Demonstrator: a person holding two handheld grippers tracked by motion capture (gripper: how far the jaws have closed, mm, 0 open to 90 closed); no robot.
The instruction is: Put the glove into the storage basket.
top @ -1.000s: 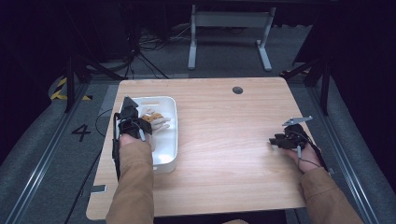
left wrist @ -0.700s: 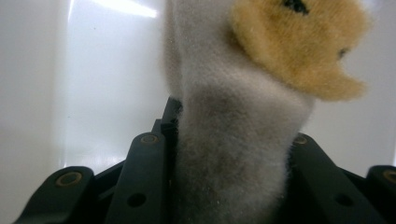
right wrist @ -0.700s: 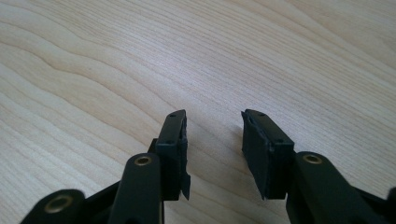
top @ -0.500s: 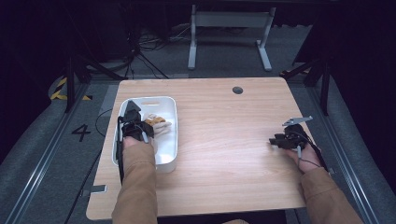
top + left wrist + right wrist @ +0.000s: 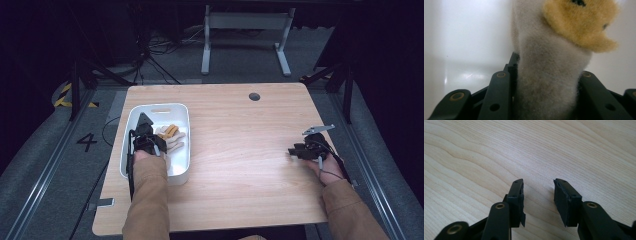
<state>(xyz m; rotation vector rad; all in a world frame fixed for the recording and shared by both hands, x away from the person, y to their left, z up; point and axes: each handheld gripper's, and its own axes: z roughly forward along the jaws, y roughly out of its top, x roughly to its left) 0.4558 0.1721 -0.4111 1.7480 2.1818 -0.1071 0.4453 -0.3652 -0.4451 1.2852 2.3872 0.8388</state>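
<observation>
**One plush toy clamped inside the white bin**

One soft toy [image 5: 169, 137], cream with orange-tan patches, lies inside the white bin [image 5: 182, 165] at the left part of the wooden surface [image 5: 240, 165]. In the high view its long axis runs across the bin, from the left tool [image 5: 148, 136] toward the bin's right wall, with the orange-tan end pointing slightly toward the bin's far edge. In the left gripper view the toy [image 5: 549, 75] rises straight up from between the jaws, its cream body filling the gap and its orange-tan part [image 5: 580, 23] at the top, leaning to the right of that view. The left tool [image 5: 546, 100] is closed on the cream body, both jaws pressed against the plush, with the bin's white floor behind.

The right tool [image 5: 300, 150] rests well to the right of the bin, near the surface's right edge. In the right gripper view it [image 5: 538, 192] stands moderately open over bare wood, holding nothing.

Against the picture half a second ago, the left tool and forearm sit at nearly the same spot in the bin, and the toy reaches a little farther toward the bin's right wall. Compared with one second ago, the left hand has drawn slightly nearer the bin's near end. The right tool has kept its place throughout.
</observation>
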